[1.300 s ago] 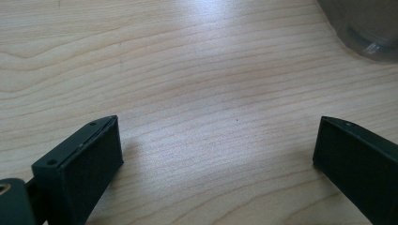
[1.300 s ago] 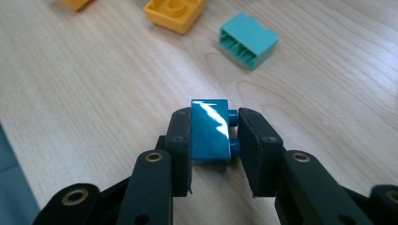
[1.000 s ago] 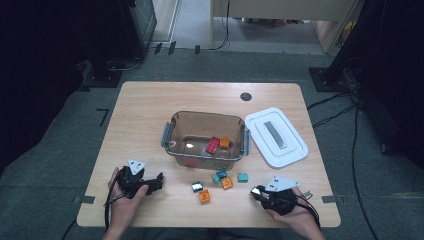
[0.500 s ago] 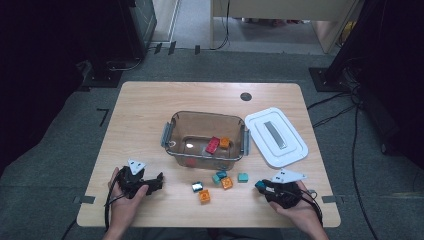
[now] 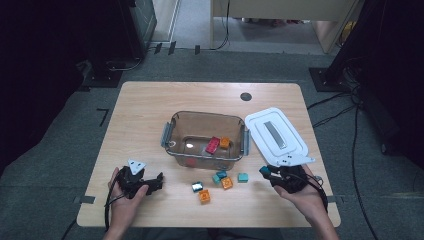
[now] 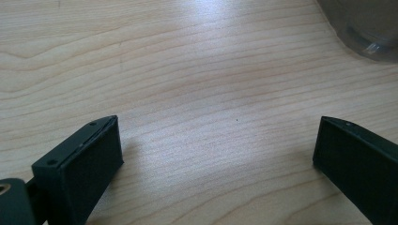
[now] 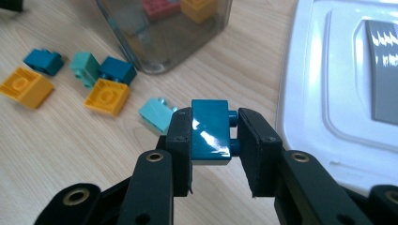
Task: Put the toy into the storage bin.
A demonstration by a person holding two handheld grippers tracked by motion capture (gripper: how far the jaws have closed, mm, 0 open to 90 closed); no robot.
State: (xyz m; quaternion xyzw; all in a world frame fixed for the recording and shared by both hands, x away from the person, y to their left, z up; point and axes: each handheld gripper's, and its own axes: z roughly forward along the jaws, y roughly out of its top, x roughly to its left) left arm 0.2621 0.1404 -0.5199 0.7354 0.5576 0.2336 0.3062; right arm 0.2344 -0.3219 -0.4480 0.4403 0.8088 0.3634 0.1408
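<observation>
Right gripper [image 7: 213, 136] has a dark teal brick [image 7: 211, 131] clamped between its jaws, pads squeezing the flat sides so the studs poke out sideways toward one pad, a hold that looks firm enough for a carry. In the high view that brick [image 5: 264, 170] sits at the gripper's tip, near the table's front right, just in front of the white lid [image 5: 275, 136]. The lid lies flat beside the clear bin [image 5: 206, 139], which leaves the bin's top open for dropping pieces in; a red brick [image 5: 212, 144] and an orange brick [image 5: 225, 142] lie inside already. My read: this one goes in next. Loose bricks wait on the table [image 5: 150, 115] in front of the bin: a light teal brick [image 7: 158, 115] closest to the held one, a yellow brick [image 7: 108, 96] beyond it. Left gripper [image 5: 136, 179] rests at the front left, jaws wide apart over bare wood, nothing between them, parked out of the way
</observation>
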